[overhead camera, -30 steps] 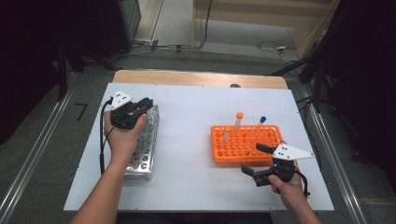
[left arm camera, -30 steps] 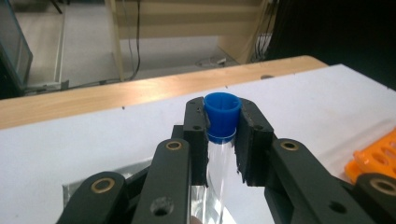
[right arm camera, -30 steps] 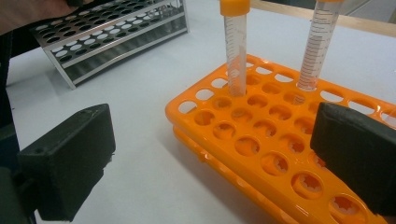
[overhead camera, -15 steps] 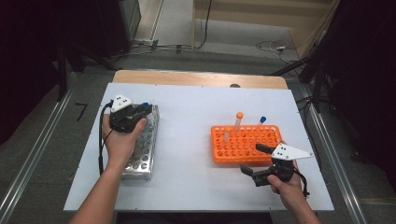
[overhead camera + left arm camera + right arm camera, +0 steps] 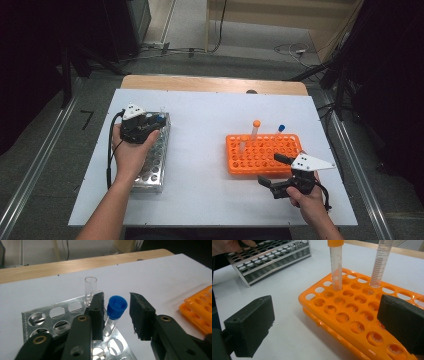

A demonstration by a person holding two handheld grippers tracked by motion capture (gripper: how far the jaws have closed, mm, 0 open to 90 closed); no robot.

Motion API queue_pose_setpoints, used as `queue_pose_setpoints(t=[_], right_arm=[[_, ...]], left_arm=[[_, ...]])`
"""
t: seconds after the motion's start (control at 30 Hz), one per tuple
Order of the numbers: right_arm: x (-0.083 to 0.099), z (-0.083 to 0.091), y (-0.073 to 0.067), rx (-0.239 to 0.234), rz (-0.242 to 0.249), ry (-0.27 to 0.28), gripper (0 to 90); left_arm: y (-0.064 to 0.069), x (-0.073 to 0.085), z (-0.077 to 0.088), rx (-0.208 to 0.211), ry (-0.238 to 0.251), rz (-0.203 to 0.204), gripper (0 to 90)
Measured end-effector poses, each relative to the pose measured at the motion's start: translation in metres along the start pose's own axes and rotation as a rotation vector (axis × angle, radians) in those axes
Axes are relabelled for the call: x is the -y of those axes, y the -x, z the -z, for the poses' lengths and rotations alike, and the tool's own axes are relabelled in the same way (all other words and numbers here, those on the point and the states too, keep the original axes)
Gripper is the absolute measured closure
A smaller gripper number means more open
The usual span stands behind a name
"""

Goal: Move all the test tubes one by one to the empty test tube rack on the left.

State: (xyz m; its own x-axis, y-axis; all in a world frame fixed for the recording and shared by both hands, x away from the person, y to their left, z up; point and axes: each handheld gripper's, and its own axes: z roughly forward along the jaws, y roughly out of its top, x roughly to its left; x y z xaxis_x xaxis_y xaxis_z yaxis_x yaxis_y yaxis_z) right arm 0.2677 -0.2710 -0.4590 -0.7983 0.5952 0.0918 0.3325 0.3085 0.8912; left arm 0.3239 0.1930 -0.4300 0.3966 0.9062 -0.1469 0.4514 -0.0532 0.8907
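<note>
Blue plastic caps the small tube [image 5: 113, 315] that stands in a hole of the metal rack [image 5: 62, 315], between the pads of my left gripper [image 5: 116, 315]. My left jaws have just been opening: one pad sits right against the tube's side, the other stands clear of the cap with a gap, so nothing is clamped. An uncapped clear tube [image 5: 90, 288] stands in the rack at about eleven o'clock from the blue cap. My right gripper [image 5: 281, 172] hovers with its jaws spread wide and empty, at five o'clock from the orange rack [image 5: 262, 152], where an orange-capped tube [image 5: 255, 131] and a blue-capped tube [image 5: 280, 131] stand upright.
</note>
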Motion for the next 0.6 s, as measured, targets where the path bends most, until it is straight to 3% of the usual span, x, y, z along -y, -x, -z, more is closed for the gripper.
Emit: queue_pose_setpoints(t=[0.27,0.43,0.6], right_arm=[[-0.001,0.001,0.002,0.014,-0.002,0.007,0.0],[-0.004,0.002,0.006,0.032,-0.008,0.016,0.0],[-0.009,0.002,0.010,0.050,-0.010,0.023,0.0]], left_arm=[[0.010,0.003,0.014,0.065,0.051,0.020,29.3],[0.021,0.007,0.023,0.113,0.050,0.004,15.7],[0.032,0.009,0.035,0.139,0.077,-0.013,8.2]])
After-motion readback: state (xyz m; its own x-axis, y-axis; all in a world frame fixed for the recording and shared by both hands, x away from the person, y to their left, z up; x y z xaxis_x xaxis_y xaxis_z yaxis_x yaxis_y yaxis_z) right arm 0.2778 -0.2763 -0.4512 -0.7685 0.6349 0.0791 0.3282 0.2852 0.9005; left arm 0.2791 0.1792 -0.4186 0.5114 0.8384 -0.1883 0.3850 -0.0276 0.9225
